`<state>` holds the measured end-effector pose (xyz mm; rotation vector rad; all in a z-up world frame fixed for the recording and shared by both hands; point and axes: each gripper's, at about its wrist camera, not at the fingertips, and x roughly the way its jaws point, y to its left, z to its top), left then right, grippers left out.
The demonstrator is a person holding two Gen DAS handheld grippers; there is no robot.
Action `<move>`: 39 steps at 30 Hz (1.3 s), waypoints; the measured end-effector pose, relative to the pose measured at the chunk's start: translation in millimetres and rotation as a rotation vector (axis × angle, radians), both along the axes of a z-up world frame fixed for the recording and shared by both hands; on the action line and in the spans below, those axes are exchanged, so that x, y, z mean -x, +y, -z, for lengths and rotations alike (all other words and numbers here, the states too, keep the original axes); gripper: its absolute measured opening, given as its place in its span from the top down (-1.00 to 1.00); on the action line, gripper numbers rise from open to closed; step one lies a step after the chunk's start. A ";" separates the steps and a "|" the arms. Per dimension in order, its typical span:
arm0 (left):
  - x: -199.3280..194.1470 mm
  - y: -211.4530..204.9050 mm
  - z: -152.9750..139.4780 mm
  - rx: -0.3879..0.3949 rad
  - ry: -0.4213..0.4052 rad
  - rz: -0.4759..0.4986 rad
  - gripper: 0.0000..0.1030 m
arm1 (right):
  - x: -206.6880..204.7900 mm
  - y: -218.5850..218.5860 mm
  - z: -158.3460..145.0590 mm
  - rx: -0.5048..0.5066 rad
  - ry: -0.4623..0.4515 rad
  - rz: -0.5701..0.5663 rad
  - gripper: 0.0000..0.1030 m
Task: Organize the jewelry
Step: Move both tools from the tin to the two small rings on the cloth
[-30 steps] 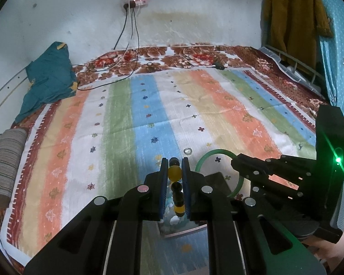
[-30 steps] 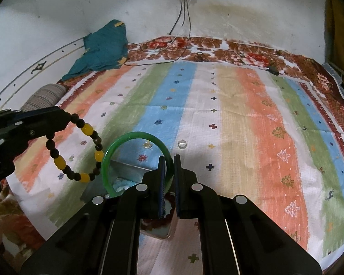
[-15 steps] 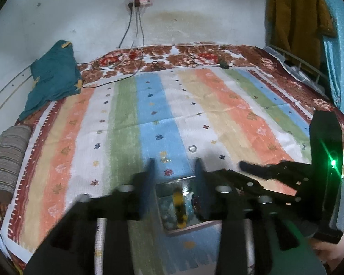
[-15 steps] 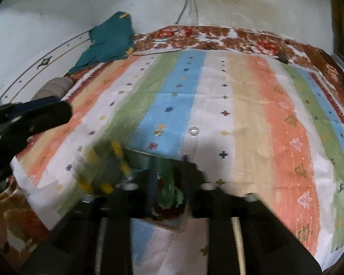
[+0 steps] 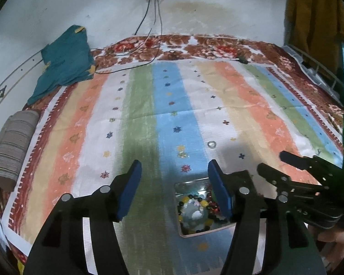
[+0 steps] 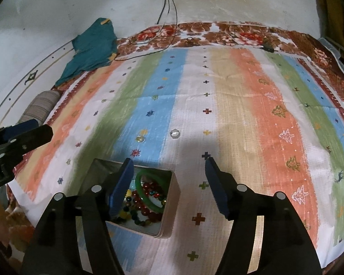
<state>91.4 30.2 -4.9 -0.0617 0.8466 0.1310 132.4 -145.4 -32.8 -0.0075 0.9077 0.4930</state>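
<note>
Right wrist: 1 box (image 6: 169, 208), 2 rings (image 6: 175, 133).

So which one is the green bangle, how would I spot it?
Find the striped sheet, then the open box near its front edge. Among the beads lies the green bangle, the only smooth, solid ring there.

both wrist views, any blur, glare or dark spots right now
Left wrist view: sharp, fisheye-bent, a shadow across the striped cloth, green lamp glare at the right edge. Right wrist view: sharp too, shadow falls beside the box, dim corners.
</note>
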 end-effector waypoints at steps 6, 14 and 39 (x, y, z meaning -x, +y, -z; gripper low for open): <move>-14.2 5.6 8.6 0.021 0.038 -0.011 -0.24 | -9.1 -1.1 1.8 0.003 0.008 0.003 -0.29; -31.0 4.4 22.4 0.012 0.084 0.017 -0.25 | -22.0 -0.7 3.0 0.002 0.027 -0.026 -0.29; -75.7 3.3 59.9 -0.012 0.209 0.126 -0.25 | -68.7 10.1 22.2 0.044 0.055 -0.116 -0.29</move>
